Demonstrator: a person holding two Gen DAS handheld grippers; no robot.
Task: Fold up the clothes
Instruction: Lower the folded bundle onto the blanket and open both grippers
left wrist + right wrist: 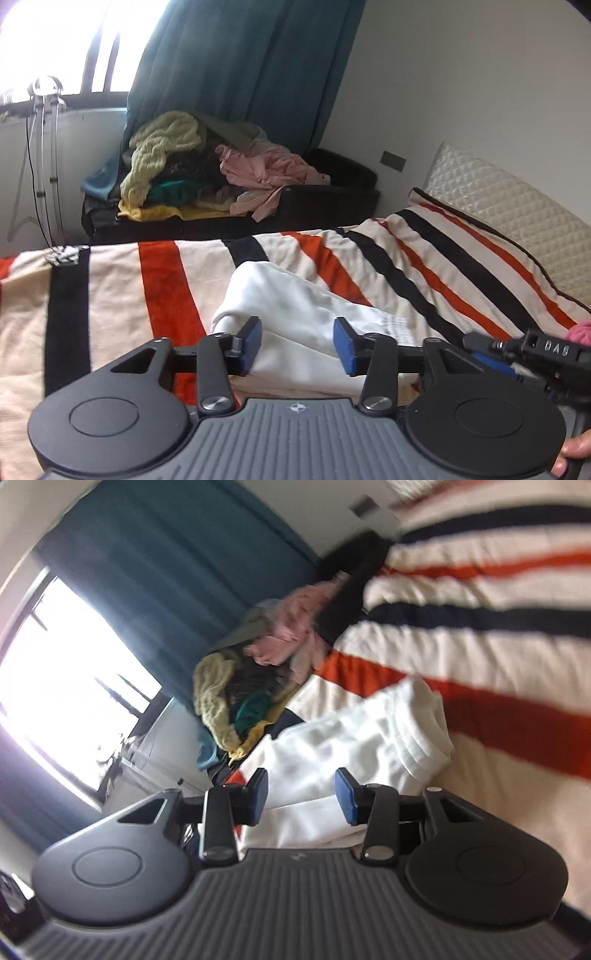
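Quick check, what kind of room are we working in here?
Most likely a bedroom: a bed under a striped blanket, a quilted pillow at its head, teal curtains by the window and a clothes pile on a dark seat.

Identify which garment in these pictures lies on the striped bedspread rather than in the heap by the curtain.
The white garment: it lies alone on the striped bedspread, while the pink and yellow-green clothes sit heaped by the teal curtain.

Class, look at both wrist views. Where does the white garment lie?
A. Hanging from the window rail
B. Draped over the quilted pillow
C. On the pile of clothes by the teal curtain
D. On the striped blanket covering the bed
D: the crumpled white fabric garment rests on the cream blanket with orange and black stripes, apart from the clothes pile.
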